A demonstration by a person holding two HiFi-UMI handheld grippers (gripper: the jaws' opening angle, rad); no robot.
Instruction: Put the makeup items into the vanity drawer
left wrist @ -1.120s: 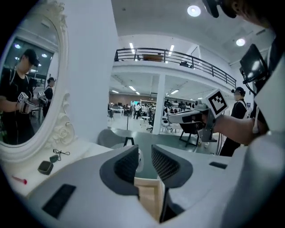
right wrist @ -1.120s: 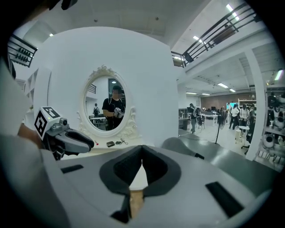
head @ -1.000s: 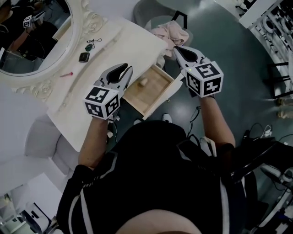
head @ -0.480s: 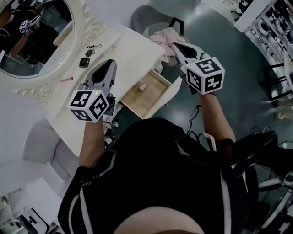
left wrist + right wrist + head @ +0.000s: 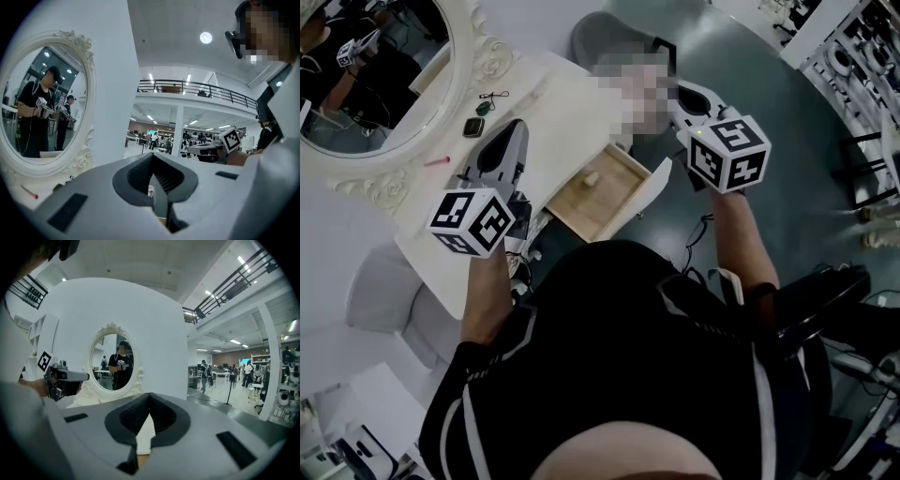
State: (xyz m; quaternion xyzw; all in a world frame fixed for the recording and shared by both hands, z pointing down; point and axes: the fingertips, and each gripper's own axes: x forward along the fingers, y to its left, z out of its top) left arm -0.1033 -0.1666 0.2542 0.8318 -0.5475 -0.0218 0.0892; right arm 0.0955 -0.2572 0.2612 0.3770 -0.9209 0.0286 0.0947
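Note:
The wooden vanity drawer (image 5: pixel 605 202) stands pulled open, with one small pale item (image 5: pixel 592 176) lying inside. On the cream vanity top (image 5: pixel 567 103) lie a pink stick (image 5: pixel 436 159), a dark compact (image 5: pixel 472 127) and a green item on a cord (image 5: pixel 483 97). My left gripper (image 5: pixel 514 127) hovers above the tabletop to the left of the drawer. Its jaws have just been closing and now meet with nothing between them (image 5: pixel 152 154). My right gripper (image 5: pixel 686 94) is raised beyond the drawer's right corner, shut and empty (image 5: pixel 150 395).
An oval mirror (image 5: pixel 366 84) in an ornate white frame backs the vanity and reflects the person. A grey chair (image 5: pixel 605 33) stands behind the table, partly under a mosaic patch. White shelving (image 5: pixel 853 47) lines the far right. Cables trail on the dark floor (image 5: pixel 703 234).
Both grippers have risen. The left one has moved from the drawer's left edge out over the tabletop, and its jaws have closed. The right one has shifted slightly right.

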